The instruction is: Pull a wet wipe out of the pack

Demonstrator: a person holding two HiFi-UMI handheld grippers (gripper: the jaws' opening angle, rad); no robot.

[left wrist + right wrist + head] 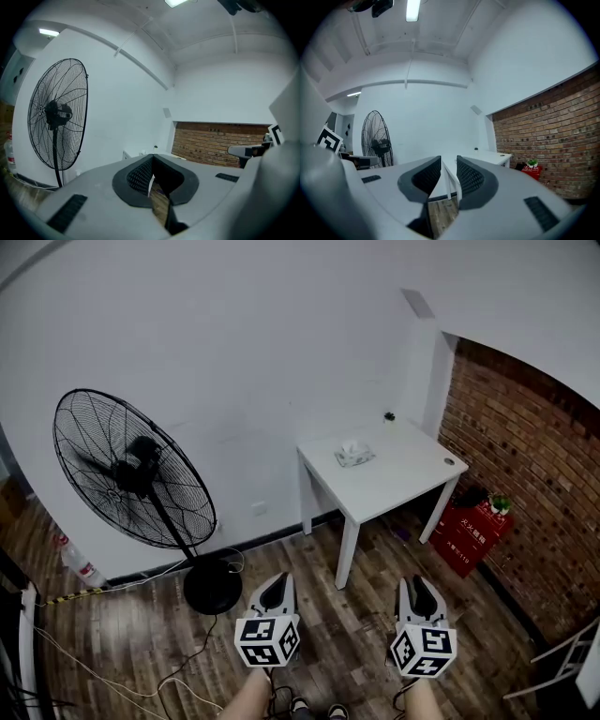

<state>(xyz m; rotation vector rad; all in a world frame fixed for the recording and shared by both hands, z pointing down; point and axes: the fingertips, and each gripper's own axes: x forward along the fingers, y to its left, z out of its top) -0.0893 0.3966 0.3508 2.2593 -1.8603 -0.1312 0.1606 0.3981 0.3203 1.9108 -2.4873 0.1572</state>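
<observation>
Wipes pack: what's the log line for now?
wipes pack on table; left tool shut; right tool open; both away from pack

The pale wet-wipe pack (354, 456) lies flat on the white table (403, 472), a white wipe (352, 445) poking from its top.

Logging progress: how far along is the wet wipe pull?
Nothing looks done: the wipe pack lies untouched on the white table. Nothing is in hand: the left tongs are shut and empty, the right tongs slightly open and empty, both well short of the table. Left: approach, grip, pull.
</observation>
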